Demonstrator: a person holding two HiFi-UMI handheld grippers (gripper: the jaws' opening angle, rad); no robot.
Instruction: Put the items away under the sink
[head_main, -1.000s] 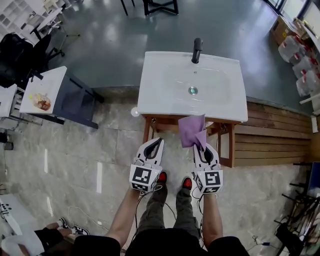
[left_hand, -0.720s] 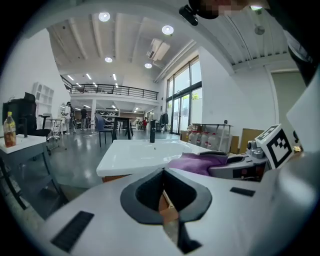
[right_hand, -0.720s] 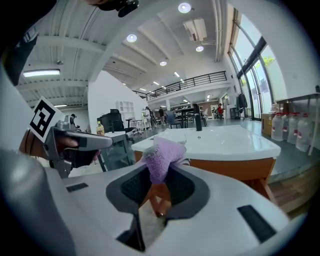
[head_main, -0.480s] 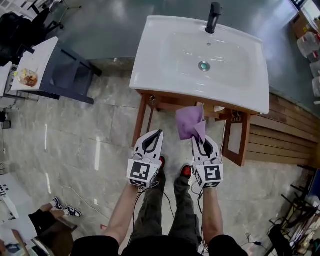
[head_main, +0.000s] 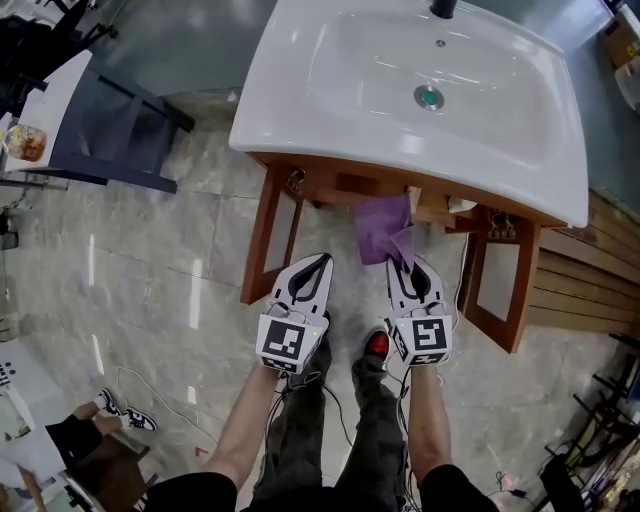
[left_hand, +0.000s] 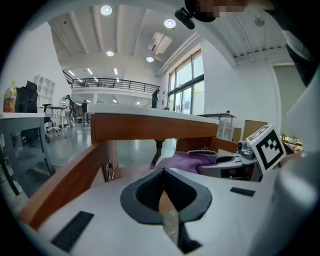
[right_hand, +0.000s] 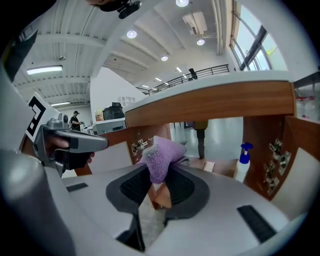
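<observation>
The purple fluffy cloth (head_main: 383, 228) is pinched by one end in your right gripper (head_main: 405, 268). Its jaws stand only narrowly apart, with the pile squeezed between the pads. The rest of the cloth bunches into a soft, crumpled fold just ahead of the tips. From the right gripper view it rises as a fuzzy lilac tuft (right_hand: 161, 152) out of the dark pads. Both your bare forearms reach forward side by side above your red-toed shoes (head_main: 377, 345). The grippers run roughly parallel, marker cubes up, noses tipped slightly down toward the cabinet. Your left gripper (head_main: 320, 262) holds nothing, and its jaws meet at the tips. The cloth hangs right at the front of the brown wooden vanity (head_main: 262, 235), whose two doors stand swung open. Whether it has crossed the front edge cannot be told. Inside, on the right, stands a white spray bottle with a blue head (right_hand: 243, 162). Above sits the white ceramic basin (head_main: 300, 110) with its round drain (head_main: 428, 97), and the black tap (head_main: 443, 8) is at the far rim.
</observation>
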